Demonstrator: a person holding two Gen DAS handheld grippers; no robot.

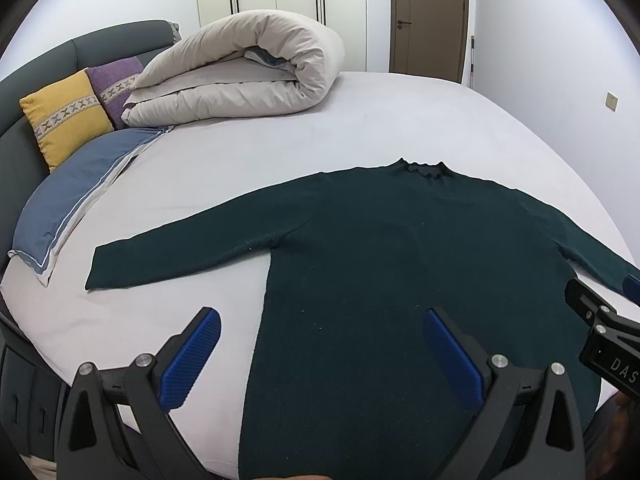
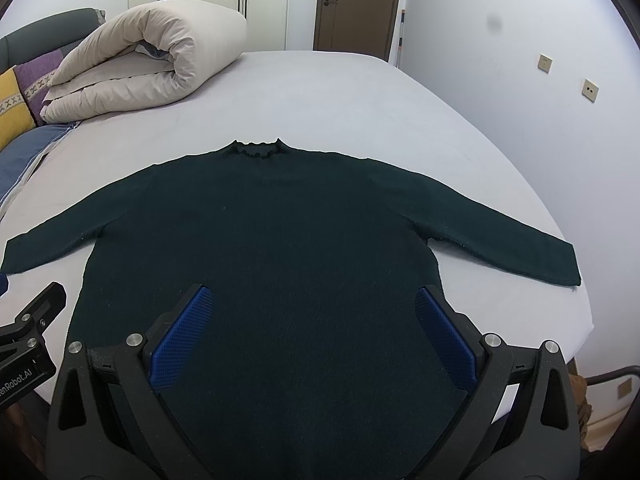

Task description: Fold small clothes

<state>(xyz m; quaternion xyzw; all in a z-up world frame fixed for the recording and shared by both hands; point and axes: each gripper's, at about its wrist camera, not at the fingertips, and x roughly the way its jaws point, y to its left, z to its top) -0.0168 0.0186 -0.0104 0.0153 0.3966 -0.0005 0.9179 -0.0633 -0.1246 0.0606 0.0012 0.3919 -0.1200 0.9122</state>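
Observation:
A dark green knitted sweater lies flat on the bed, collar away from me, both sleeves spread out to the sides. It also shows in the right wrist view. My left gripper is open and empty, hovering above the sweater's lower left edge. My right gripper is open and empty, hovering above the sweater's lower body. The right gripper's body shows at the right edge of the left wrist view. The left gripper's body shows at the left edge of the right wrist view.
The bed has a pale sheet. A rolled beige duvet lies at the far left, with yellow and purple cushions and a blue pillow by the dark headboard. A wall runs along the bed's right side.

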